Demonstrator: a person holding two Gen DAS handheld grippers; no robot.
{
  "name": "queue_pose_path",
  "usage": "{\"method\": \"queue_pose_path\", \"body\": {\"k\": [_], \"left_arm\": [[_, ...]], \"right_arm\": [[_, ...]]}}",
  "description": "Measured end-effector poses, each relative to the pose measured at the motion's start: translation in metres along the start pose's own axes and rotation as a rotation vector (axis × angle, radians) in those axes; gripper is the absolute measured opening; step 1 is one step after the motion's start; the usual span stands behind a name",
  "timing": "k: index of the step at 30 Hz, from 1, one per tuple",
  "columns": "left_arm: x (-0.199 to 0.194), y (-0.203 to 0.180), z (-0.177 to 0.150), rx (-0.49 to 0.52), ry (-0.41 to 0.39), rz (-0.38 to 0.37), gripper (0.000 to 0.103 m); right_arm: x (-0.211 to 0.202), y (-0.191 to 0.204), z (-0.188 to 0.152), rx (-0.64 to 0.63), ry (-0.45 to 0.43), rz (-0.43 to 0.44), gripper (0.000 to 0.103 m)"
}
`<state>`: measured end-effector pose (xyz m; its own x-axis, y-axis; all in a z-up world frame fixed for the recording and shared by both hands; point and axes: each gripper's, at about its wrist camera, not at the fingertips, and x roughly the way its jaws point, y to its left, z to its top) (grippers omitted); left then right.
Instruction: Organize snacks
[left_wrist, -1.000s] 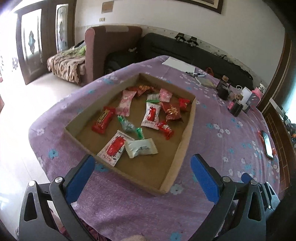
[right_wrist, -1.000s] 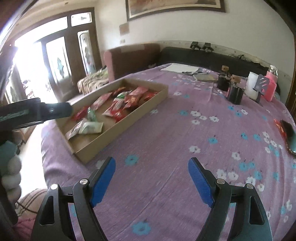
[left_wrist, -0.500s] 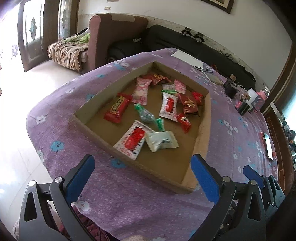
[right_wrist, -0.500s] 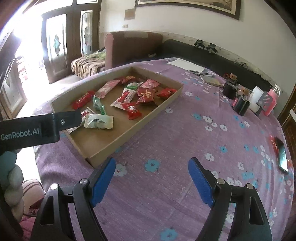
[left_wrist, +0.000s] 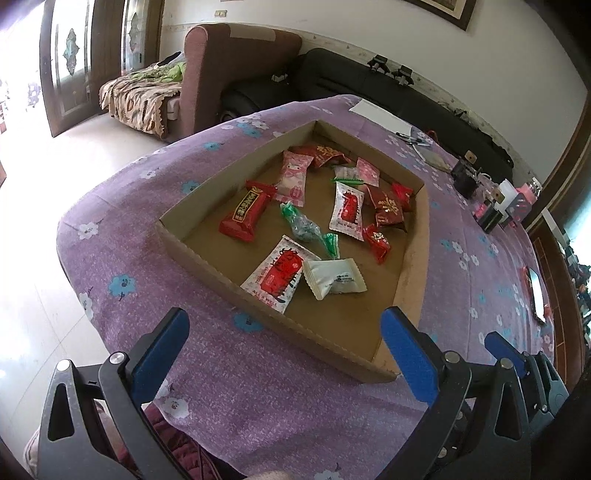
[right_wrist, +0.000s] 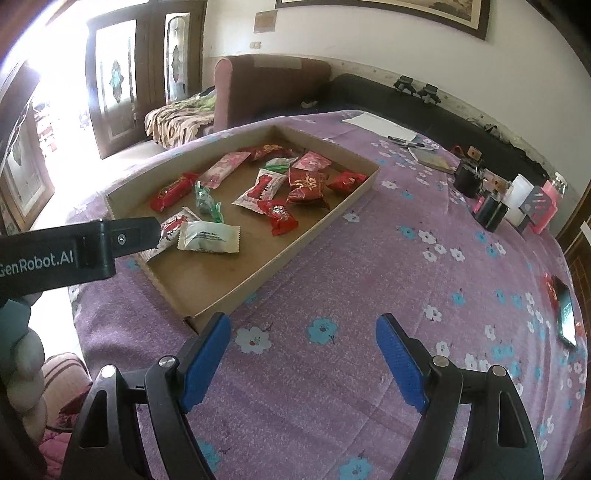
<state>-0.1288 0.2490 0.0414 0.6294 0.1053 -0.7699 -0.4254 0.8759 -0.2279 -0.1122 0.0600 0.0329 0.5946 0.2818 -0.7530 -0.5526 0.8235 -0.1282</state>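
Hovering above the purple flowered tablecloth (left_wrist: 258, 387), the left gripper (left_wrist: 284, 347) is spread wide and holds nothing, its blue pads framing the near corner of the shallow brown cardboard tray (left_wrist: 413, 266). Scattered wrapped snacks lie inside that tray, a white packet (left_wrist: 334, 277) nearest. Just right of the tray, the right gripper (right_wrist: 303, 354) is equally wide and holds nothing.

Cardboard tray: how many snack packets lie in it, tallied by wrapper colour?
In the shallow brown cardboard tray:
Red wrappers: 5
Pink wrappers: 2
White wrappers with red print: 2
Plain white packet: 1
White-and-green packet: 1
Green twist-wrapped candy: 1
Total: 12
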Motion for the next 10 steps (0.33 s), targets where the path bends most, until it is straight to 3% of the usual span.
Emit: {"method": "queue_pose_path", "body": {"k": [10], "left_arm": [[-0.0025,-0.0084,-0.0024,0.005,0.005,0.021,0.103]], "right_arm": [[-0.0058,-0.0076,-0.0041,0.018,-0.013,0.02,0.083]]}}
